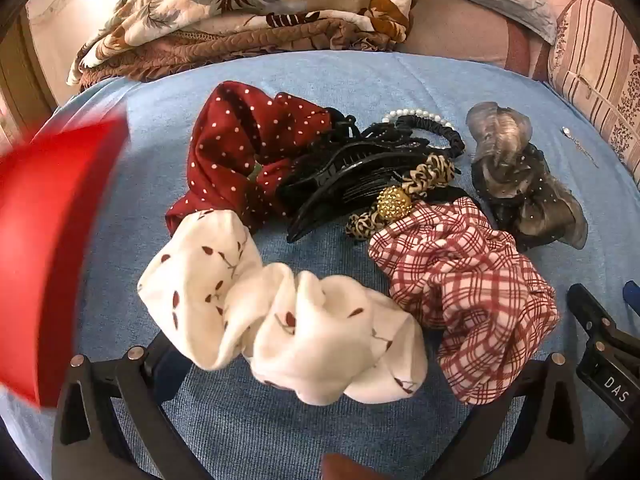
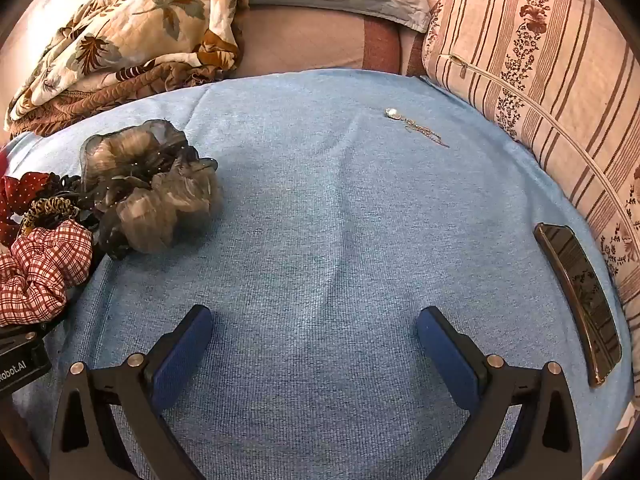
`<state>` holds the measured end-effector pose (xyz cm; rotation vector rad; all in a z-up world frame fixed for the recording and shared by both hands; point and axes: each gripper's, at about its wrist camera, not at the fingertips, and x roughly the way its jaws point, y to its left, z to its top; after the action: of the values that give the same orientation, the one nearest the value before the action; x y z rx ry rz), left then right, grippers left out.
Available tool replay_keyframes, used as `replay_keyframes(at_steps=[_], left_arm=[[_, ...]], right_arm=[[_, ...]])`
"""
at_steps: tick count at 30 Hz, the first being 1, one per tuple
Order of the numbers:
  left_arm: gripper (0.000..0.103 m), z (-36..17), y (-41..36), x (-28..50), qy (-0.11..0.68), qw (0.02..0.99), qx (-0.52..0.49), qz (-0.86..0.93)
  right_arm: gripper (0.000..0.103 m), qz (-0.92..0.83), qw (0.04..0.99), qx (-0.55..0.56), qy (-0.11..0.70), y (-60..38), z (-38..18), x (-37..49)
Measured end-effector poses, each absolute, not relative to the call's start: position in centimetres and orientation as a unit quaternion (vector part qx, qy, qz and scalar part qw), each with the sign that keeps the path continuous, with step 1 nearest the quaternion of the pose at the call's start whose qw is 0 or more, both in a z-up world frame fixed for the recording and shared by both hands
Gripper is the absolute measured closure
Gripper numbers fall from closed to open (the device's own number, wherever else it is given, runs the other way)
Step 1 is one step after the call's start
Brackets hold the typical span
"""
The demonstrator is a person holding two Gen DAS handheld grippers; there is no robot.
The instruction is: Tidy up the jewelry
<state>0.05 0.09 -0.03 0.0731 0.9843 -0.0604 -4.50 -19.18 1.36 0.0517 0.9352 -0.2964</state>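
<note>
Claw (image 2: 314,344) open over blue towel (image 2: 320,208); pillow (image 2: 540,72) beside.

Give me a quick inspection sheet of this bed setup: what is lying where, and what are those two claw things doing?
Surface: blue towel spread over the bed, mostly bare on the right.
Job's things: white scrunchie, plaid scrunchie, red dotted scrunchie, black claw clip, grey organza scrunchie heaped together; thin chain with a pendant lying apart.
Clutter: phone at the towel's right edge; blurred red object at left.
Grippers: left gripper open over the white scrunchie; right gripper open over bare towel.
Cables: nothing seen.
Surroundings: floral quilt, striped pillow.
</note>
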Motion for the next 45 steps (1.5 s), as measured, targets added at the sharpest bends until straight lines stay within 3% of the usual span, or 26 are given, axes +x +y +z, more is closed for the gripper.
replay_keyframes(at_steps=[45], left_arm=[[0.0, 1.3, 1.2, -2.3, 0.496, 0.863, 0.058, -0.074]], right_arm=[[0.0, -0.136, 0.863, 0.057, 0.483, -19.4, 1.6, -5.0]])
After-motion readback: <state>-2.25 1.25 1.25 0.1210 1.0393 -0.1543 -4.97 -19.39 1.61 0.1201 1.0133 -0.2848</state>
